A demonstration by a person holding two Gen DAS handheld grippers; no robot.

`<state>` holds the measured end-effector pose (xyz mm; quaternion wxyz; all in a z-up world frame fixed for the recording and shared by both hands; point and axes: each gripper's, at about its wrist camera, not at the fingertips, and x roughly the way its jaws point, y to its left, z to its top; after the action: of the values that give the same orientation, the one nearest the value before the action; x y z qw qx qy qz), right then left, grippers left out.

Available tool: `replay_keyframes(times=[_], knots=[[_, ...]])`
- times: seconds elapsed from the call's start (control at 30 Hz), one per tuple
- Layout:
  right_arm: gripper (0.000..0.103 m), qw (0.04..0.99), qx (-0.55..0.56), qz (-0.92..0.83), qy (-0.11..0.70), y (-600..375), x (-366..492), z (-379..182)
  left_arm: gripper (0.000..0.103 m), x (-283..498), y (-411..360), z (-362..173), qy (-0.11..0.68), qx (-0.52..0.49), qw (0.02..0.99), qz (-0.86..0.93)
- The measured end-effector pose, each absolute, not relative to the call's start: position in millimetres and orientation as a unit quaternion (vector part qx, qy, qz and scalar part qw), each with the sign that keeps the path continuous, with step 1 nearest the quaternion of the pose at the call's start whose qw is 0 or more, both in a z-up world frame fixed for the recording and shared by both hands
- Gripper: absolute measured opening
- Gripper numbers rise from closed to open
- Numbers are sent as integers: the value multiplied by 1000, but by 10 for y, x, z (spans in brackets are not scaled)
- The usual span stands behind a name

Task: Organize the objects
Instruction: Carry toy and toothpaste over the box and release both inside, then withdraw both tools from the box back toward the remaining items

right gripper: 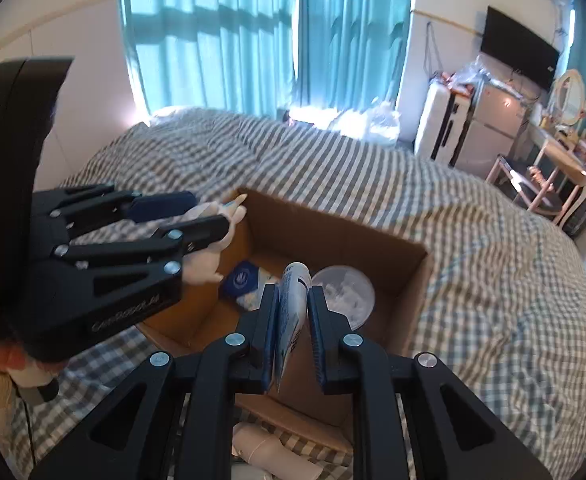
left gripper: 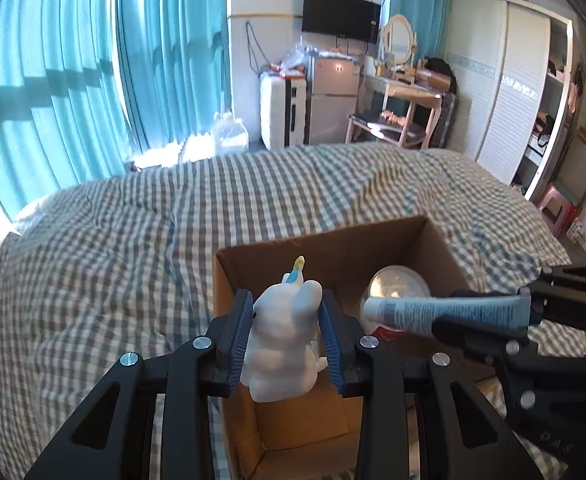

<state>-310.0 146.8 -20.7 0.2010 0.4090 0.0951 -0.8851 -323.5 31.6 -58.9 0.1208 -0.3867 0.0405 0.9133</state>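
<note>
Left gripper (left gripper: 285, 332) clamps a white unicorn toy (left gripper: 283, 336) over the near-left corner of the cardboard box (left gripper: 333, 244); right gripper (right gripper: 293, 320) pinches a toothpaste tube (right gripper: 293, 304) flat above the box middle. Both loads hang close together. Risk: grippers knocking each other on release, or the toy landing on the rim and tipping onto the bed (left gripper: 113, 260). Tube could hit the round lidded tub (right gripper: 345, 292) below.
</note>
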Motion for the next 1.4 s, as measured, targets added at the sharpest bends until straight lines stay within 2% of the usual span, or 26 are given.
replay_keyframes(times=[0.2,0.53,0.93,1.0,1.07,1.13,1.27,1.37,1.4], knots=[[15,243,446,-858,74,1514,-3262,-639,34,-3444,375,-895,45,-412,131,901],[16,263,468,-840,72,1575,-3336,-917,34,-3607,418,-1125,56,-430,132,892],[17,247,442,-861,48,1756,-3288,-681,36,-3563,394,-1103,47,-423,134,895],[20,241,432,-868,37,1829,-3278,-592,40,-3536,377,-1056,46,-420,135,896],[26,233,424,-875,30,1890,-3322,-504,55,-3496,377,-994,46,-415,136,898],[28,228,417,-880,22,1943,-3308,-422,61,-3452,392,-924,47,-408,138,901],[34,210,407,-889,16,2041,-3186,-260,81,-3313,425,-740,50,-393,134,908],[40,197,399,-895,19,2079,-3020,-156,88,-3198,417,-601,48,-385,131,912],[46,193,397,-897,21,2078,-2971,-97,89,-3161,410,-559,49,-383,129,914]])
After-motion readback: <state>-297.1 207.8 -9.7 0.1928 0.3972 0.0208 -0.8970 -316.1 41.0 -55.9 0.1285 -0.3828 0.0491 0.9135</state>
